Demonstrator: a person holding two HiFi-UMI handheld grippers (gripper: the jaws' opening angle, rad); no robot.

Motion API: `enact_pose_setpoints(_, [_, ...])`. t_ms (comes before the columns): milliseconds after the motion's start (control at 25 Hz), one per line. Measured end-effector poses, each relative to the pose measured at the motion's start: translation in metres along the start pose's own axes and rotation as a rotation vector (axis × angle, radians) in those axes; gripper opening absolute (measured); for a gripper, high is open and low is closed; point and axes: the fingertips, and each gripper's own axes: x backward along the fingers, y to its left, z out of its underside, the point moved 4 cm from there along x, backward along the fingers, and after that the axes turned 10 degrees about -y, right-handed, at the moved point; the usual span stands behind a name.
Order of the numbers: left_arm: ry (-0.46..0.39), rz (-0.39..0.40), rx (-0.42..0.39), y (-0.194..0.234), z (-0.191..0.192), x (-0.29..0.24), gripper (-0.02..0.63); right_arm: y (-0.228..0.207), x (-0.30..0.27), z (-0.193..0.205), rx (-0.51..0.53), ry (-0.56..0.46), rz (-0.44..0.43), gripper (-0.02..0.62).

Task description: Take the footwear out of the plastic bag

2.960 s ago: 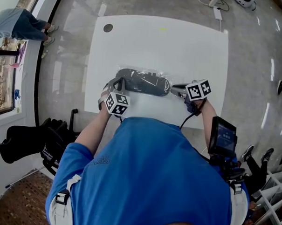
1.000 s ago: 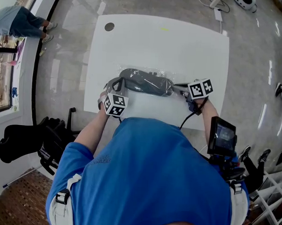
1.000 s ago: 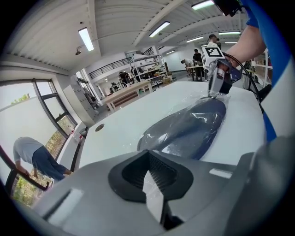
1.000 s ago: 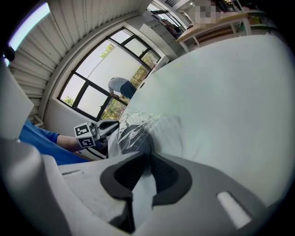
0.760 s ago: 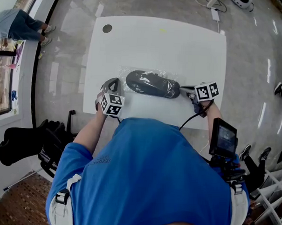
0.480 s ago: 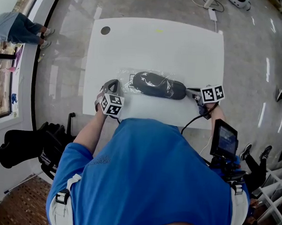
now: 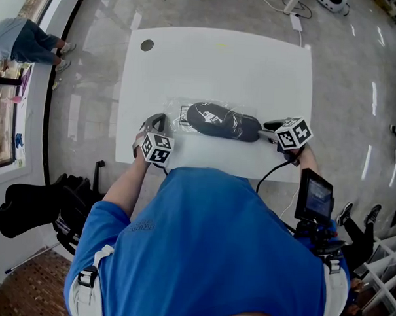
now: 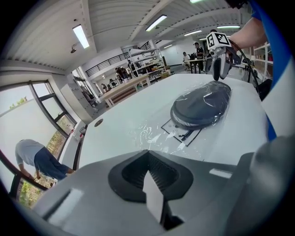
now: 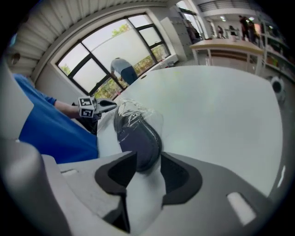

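Note:
A dark shoe [image 7: 219, 120] lies on its side inside a clear plastic bag [image 7: 182, 114] near the front of the white table [image 7: 222, 63]. My right gripper [image 7: 265, 128] is at the shoe's right end. In the right gripper view its jaws have just been opening and stand open, with the shoe's tip [image 9: 138, 138] between them, still under plastic film [image 9: 133, 110]. My left gripper [image 7: 163, 121] is shut at the bag's left edge. In the left gripper view the crinkled empty end of the bag [image 8: 152, 133] reaches up to its tips [image 8: 148, 154]. Whether film is pinched there is hidden.
A dark round hole [image 7: 147, 45] marks the table's far left corner. A person [image 7: 26, 42] bends over by the window at the left. Black gear [image 7: 32, 206] sits on the floor left of me. A power strip [image 7: 296, 21] lies beyond the table.
The shoe in its bag slid to the right across the table with my right gripper, leaving an empty stretch of bag at the left. The right gripper rolled and its jaws opened. The left stayed.

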Motion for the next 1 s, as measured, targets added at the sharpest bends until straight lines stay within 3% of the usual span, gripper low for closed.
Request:
enact_pose_setpoints(160, [0.001, 0.001, -0.013, 0.001, 0.002, 0.001, 0.005, 0.02, -0.012, -0.024, 0.259, 0.072, -0.049, 0.181])
enact_pose_setpoints(320, [0.005, -0.007, -0.016, -0.001, 0.002, 0.001, 0.005, 0.029, -0.034, -0.039, 0.398, 0.164, -0.119, 0.22])
enact_pose_setpoints(560, [0.013, -0.023, 0.006, -0.001, 0.004, -0.001, 0.005, 0.026, -0.062, -0.049, 0.463, 0.323, -0.196, 0.276])
enact_pose_setpoints(760, [0.017, -0.03, 0.012, -0.002, 0.004, 0.002, 0.005, 0.021, -0.071, -0.047, 0.473, 0.415, -0.221, 0.284])
enact_pose_setpoints(920, [0.022, -0.038, 0.018, -0.003, 0.005, 0.004, 0.005, 0.028, -0.07, -0.041, 0.549, 0.505, -0.261, 0.272])
enact_pose_setpoints(1000, [0.022, -0.04, 0.022, -0.003, 0.006, 0.003, 0.005, 0.031, -0.069, -0.038, 0.572, 0.521, -0.268, 0.215])
